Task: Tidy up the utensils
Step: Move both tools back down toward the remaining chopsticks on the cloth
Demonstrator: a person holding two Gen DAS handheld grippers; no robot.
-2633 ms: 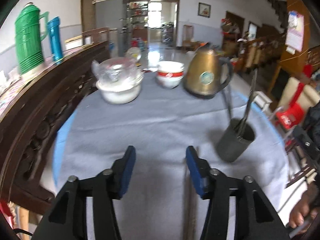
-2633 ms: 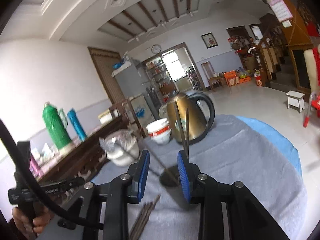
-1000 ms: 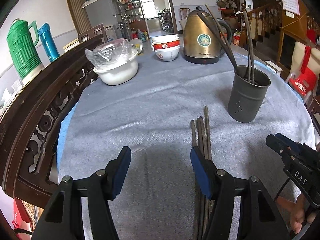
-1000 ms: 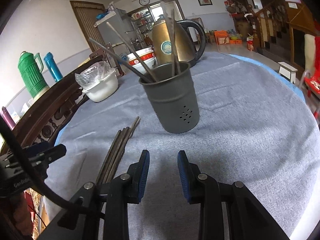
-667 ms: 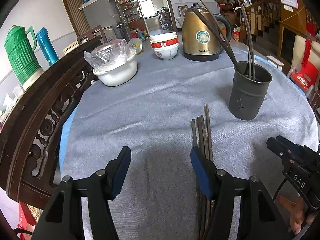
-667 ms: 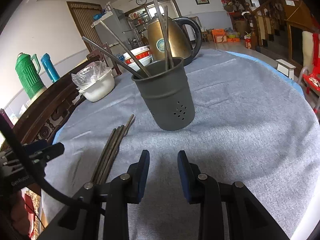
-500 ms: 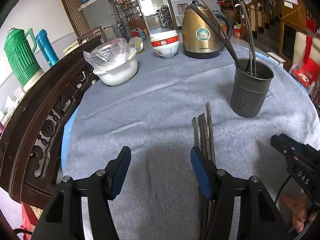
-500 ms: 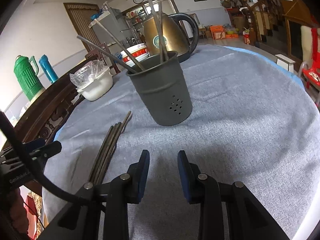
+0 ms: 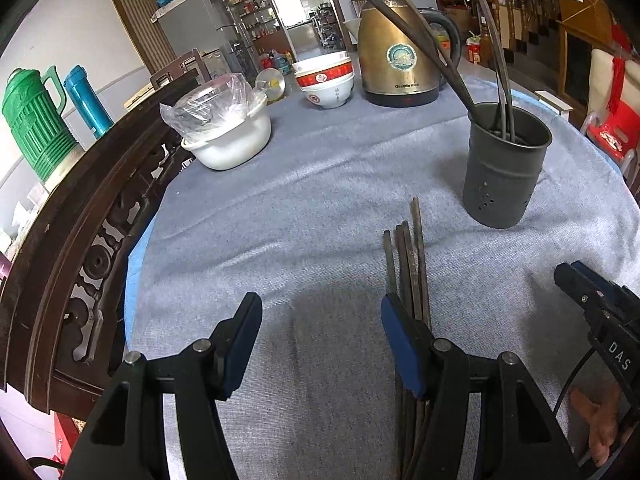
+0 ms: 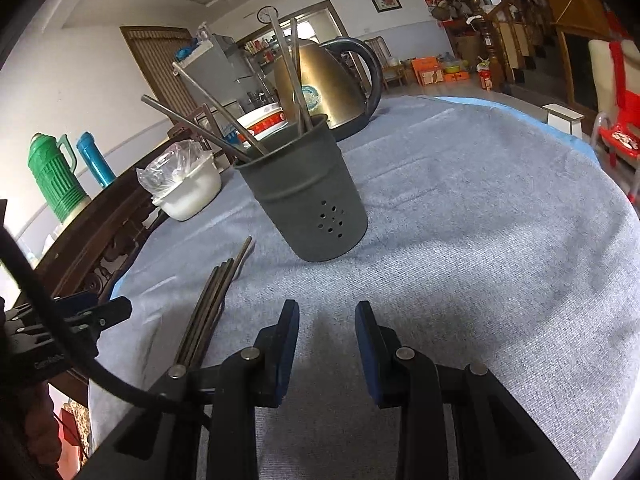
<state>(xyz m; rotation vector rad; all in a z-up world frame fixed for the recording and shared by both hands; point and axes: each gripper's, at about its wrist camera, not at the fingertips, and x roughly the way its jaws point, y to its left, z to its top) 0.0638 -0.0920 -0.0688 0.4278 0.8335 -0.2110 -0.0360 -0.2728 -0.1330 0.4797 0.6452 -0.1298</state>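
Note:
A dark grey perforated holder (image 9: pixel 504 168) stands on the grey cloth with several chopsticks (image 9: pixel 420 36) upright in it; it also shows in the right wrist view (image 10: pixel 308 208). A bundle of loose dark chopsticks (image 9: pixel 408 268) lies flat on the cloth just left of the holder, its near end running under my left gripper's right finger; it also shows in the right wrist view (image 10: pixel 216 296). My left gripper (image 9: pixel 320 340) is open and empty, low over the cloth. My right gripper (image 10: pixel 326 344) is open and empty, in front of the holder.
A brass kettle (image 9: pixel 396 60), stacked red-and-white bowls (image 9: pixel 326 80) and a white bowl covered in plastic (image 9: pixel 224 128) stand at the far side. A carved wooden chair back (image 9: pixel 80 216) rises along the left edge. The table's right edge (image 10: pixel 600 160) drops to the floor.
Both grippers have come down from a higher, farther pose to just above the cloth near the holder and loose chopsticks. In the last half second the views barely shift.

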